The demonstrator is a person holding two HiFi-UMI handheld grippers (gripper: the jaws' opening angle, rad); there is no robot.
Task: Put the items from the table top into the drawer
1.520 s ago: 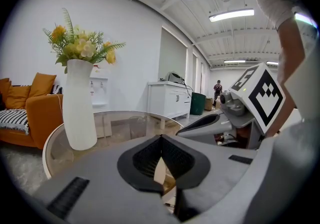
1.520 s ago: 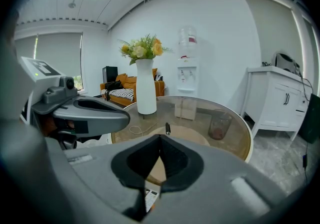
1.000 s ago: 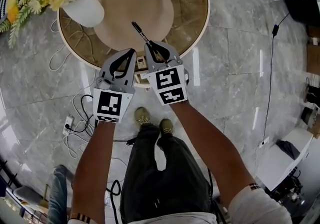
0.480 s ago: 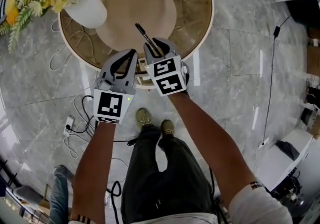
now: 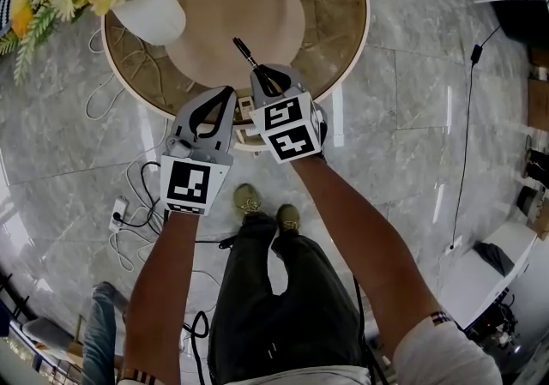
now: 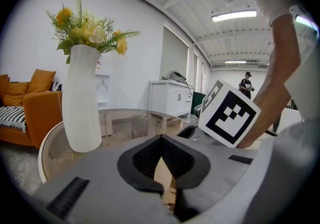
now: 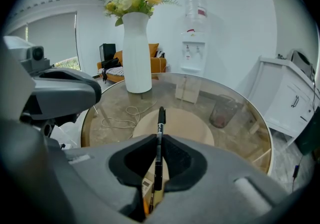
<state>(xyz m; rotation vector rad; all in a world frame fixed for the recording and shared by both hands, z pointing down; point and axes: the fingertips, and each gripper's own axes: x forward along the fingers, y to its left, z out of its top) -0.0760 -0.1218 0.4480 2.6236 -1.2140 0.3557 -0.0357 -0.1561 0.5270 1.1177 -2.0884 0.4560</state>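
A black pen (image 5: 244, 53) sticks out over the round glass table (image 5: 356, 32) from my right gripper (image 5: 262, 76). In the right gripper view the pen (image 7: 160, 133) runs straight between the pads, its rear end down over the open wooden drawer (image 7: 145, 183). That gripper's jaws have just been closing, and the pads touch the pen on both sides. My left gripper (image 5: 228, 90) is just left of it at the table's near edge. Its tips meet (image 6: 161, 139) with nothing seen in them. The drawer (image 5: 243, 107) shows between the two grippers.
A white vase (image 5: 153, 10) of yellow flowers stands at the table's back left; it also rises ahead of the left gripper (image 6: 82, 98). A round beige base (image 5: 232, 15) shows under the glass. Cables and a power strip (image 5: 116, 212) lie on the floor.
My right gripper has edged toward the table and tipped further down, taking the pen with it. The left gripper has stayed where it was.
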